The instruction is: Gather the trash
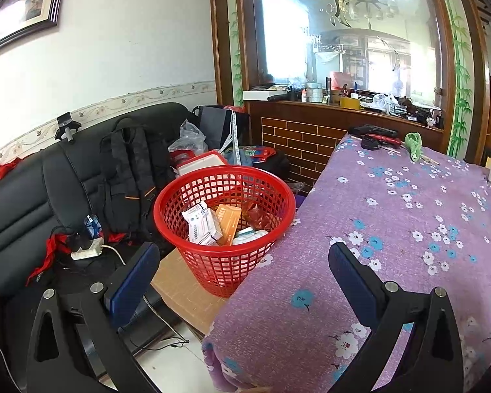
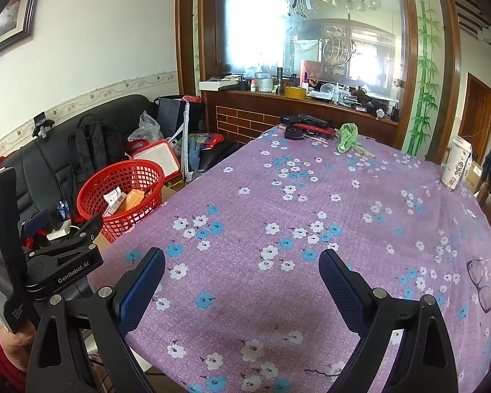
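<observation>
Both claws wide open, empty: left claw (image 1: 242,258), right claw (image 2: 242,271). Red basket (image 1: 224,226) sits against tabletop (image 2: 311,203) edge for easy drops; boxes (image 1: 209,224) inside.

"GenRobot.AI" — left hand-held gripper (image 2: 44,221)

Both grippers (image 1: 242,262) (image 2: 242,268) have black frames, silver screws and blue textured pads (image 2: 142,286). The left one reads "GenRobot.AI"; a red sleeve (image 2: 1,357) shows beneath it.
</observation>
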`<state>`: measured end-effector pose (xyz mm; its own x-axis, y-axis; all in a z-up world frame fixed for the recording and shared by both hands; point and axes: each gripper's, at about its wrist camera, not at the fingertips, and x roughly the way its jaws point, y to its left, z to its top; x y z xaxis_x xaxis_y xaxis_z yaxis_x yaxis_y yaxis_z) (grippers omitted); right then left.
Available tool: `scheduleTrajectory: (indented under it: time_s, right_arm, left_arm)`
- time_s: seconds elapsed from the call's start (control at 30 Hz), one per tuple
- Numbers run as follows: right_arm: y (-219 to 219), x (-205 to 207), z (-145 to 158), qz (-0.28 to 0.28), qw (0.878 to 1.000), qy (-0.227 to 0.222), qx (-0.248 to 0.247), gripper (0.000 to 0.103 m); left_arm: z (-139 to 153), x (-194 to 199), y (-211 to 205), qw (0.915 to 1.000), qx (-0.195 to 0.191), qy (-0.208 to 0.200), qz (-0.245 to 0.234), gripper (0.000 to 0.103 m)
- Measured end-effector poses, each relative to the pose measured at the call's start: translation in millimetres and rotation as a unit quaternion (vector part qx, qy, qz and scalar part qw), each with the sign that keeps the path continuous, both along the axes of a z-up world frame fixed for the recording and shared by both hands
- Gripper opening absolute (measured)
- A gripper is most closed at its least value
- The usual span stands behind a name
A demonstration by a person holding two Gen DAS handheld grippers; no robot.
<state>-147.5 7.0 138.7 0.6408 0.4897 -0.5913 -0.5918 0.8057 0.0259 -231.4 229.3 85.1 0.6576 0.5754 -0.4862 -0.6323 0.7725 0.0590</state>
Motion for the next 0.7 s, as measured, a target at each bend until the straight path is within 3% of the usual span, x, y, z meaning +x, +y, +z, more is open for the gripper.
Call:
scheduleTrajectory:
  time_s: [0.7]
  right_arm:
    - [-1.7, 3.2, -3.1, -0.002, 1.0, -0.001, -0.006, 0.097]
  left_arm:
    - [-4.1, 0.6, -4.9, 0.9999, 0.013, 0.0, -0.002, 0.102]
